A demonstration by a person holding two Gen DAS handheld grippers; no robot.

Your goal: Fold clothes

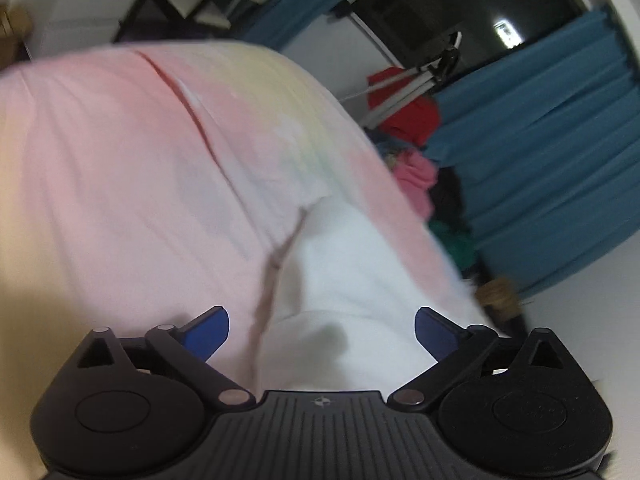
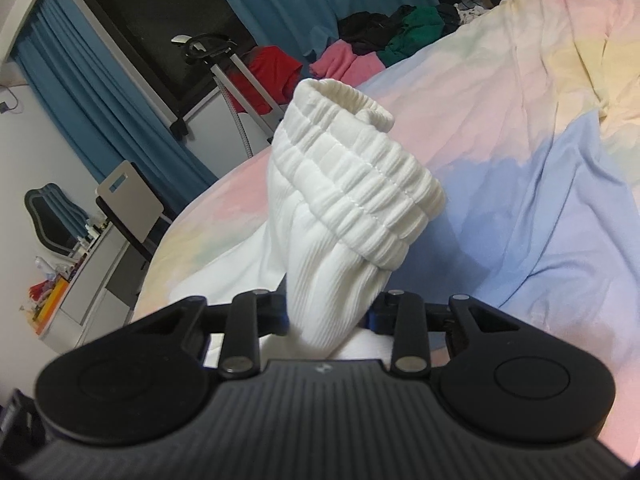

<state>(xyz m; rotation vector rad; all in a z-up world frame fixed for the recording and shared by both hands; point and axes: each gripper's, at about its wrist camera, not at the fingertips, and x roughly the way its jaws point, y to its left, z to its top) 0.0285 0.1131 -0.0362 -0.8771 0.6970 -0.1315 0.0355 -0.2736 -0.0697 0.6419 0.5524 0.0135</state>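
One white garment (image 2: 344,208) is pinched in the right tongs (image 2: 328,316); left tongs (image 1: 322,328) spread wide. Folding has barely begun.

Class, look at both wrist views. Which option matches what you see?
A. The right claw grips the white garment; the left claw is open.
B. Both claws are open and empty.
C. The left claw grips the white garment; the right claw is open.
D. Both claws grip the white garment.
A: the right claw pinches the white garment below its elastic waistband, while the left claw stands wide open, gripping nothing.
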